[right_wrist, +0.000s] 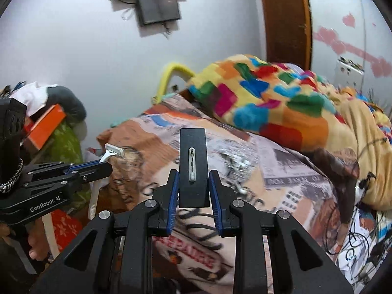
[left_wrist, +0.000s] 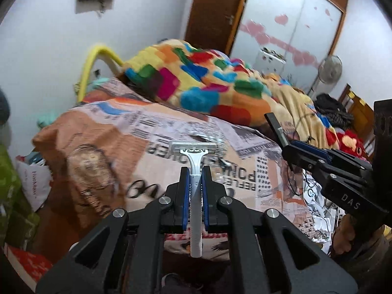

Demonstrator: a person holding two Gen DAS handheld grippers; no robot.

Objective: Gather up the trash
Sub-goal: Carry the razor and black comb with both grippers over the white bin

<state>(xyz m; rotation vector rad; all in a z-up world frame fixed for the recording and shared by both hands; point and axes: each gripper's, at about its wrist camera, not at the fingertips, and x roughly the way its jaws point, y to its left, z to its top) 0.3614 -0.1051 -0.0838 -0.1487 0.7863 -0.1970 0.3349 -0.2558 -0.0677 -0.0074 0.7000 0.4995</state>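
My left gripper (left_wrist: 195, 171) is shut on a white disposable razor (left_wrist: 194, 161), head pointing forward, held above the bed. It also shows from the side in the right wrist view (right_wrist: 107, 165), with the razor (right_wrist: 111, 152) sticking out. My right gripper (right_wrist: 193, 175) is shut on a flat black rectangular piece (right_wrist: 193, 171) with a small white clip on its face. In the left wrist view the right gripper (left_wrist: 285, 144) holds that black piece (left_wrist: 275, 128) at the right.
A bed with a newspaper-print sheet (left_wrist: 171, 134) lies below both grippers. A multicoloured blanket (left_wrist: 208, 80) is heaped at the back. Cables and papers (right_wrist: 357, 245) lie at the right. A crumpled silvery scrap (right_wrist: 232, 161) lies on the sheet. An orange box (right_wrist: 46, 125) sits at left.
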